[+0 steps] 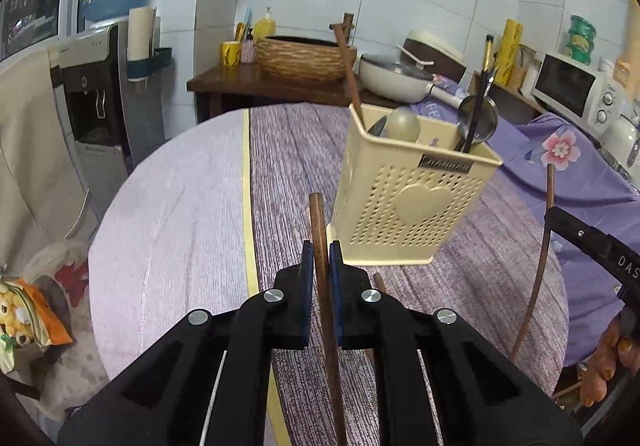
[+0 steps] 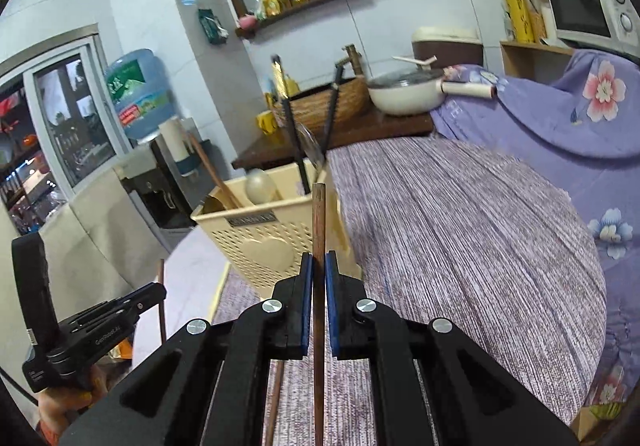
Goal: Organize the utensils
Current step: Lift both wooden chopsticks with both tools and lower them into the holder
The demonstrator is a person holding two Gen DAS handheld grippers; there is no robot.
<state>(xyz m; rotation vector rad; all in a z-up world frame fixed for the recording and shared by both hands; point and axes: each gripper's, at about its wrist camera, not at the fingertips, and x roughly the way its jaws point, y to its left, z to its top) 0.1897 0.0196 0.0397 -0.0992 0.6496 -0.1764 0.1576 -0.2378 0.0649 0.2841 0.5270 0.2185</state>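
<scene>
Two views, ordered largest to smallest. Round table [image 1: 168, 230], purple striped cloth, filling the centre of both frames. Cream perforated utensil holder [image 1: 408, 202], centre right of the left-wrist frame and centre left of the right-wrist frame, standing on the cloth, already stocked with spoons, a ladle and dark chopsticks. Left gripper [image 1: 321, 266], bottom centre, pads pressed onto a brown wooden chopstick [image 1: 319, 230], tip pointing up toward the holder. Right gripper [image 2: 319, 274], bottom centre, likewise pinching a second brown chopstick [image 2: 319, 222]. Third brown stick [image 1: 379, 282] lying on the cloth just below the holder. Probable risks: stick pivoting or slipping in so narrow a pinch; tip catching the rim and tipping the light holder; collision of both sticks on a shared approach.
</scene>
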